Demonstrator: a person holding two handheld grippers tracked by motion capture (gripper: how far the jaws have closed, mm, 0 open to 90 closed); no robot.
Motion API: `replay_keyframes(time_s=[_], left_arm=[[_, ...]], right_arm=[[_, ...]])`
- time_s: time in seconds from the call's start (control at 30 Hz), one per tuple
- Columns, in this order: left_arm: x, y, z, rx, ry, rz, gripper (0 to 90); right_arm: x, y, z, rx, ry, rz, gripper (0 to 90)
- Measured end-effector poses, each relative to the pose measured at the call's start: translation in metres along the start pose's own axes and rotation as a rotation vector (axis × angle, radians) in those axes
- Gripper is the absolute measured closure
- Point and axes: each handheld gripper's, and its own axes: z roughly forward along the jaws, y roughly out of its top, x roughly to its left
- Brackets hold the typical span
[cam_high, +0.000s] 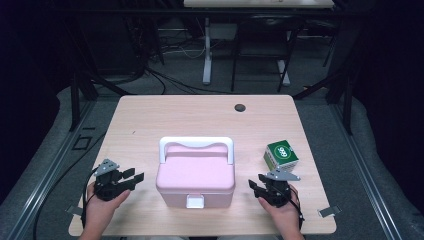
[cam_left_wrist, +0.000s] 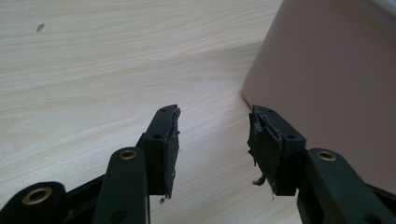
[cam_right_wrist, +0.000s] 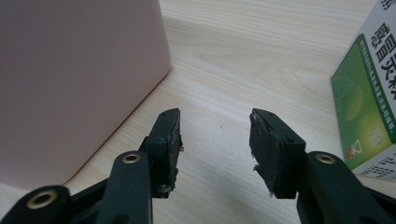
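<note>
Pink plastic lidded box (cam_high: 195, 176) sitting near front edge of tabletop (cam_high: 150, 115), white latch facing person. Left gripper (cam_high: 131, 178) and right gripper (cam_high: 254, 185) flanking it, jaws apart, empty. Likely rigid, smooth, slippery; white handle (cam_high: 196, 144) offering surest hold. Green-white carton (cam_high: 281, 154) resting toward right edge.

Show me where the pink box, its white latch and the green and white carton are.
pink box (cam_high: 196, 172), high view, middle of its lid.
white latch (cam_high: 195, 201), high view, centre of the clasp on the front wall.
green and white carton (cam_high: 281, 154), high view, its green top face.
</note>
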Motion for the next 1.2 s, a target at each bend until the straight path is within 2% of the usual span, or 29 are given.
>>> replay_keyframes(time_s=[0.33, 0.5, 0.57, 0.6, 0.63, 0.7, 1.0, 1.2], left_arm=[[-0.012, 0.008, -0.009, -0.024, -0.024, 0.023, 54.2], [-0.016, 0.012, -0.014, -0.031, -0.041, 0.027, 54.3], [-0.018, 0.014, -0.015, -0.033, -0.044, 0.030, 54.3], [-0.019, 0.014, -0.016, -0.035, -0.048, 0.034, 54.3], [-0.020, 0.015, -0.016, -0.037, -0.054, 0.031, 54.3], [-0.021, 0.015, -0.016, -0.036, -0.058, 0.035, 54.4], [-0.028, 0.022, -0.022, -0.048, -0.077, 0.043, 54.4], [-0.032, 0.024, -0.018, -0.039, -0.076, 0.046, 59.1]], right_arm=[[0.001, 0.002, -0.002, -0.015, 0.007, -0.004, 54.0], [0.005, 0.007, -0.009, -0.035, 0.031, -0.015, 54.3], [0.009, 0.010, -0.014, -0.038, 0.021, -0.025, 54.5], [0.010, 0.011, -0.014, -0.051, 0.047, -0.025, 54.8], [0.011, 0.012, -0.015, -0.049, 0.028, -0.032, 55.0], [0.014, 0.013, -0.017, -0.052, 0.027, -0.044, 55.5], [0.020, 0.021, -0.023, -0.072, 0.055, -0.046, 56.1], [0.024, 0.026, -0.026, -0.078, 0.084, -0.043, 62.7]])
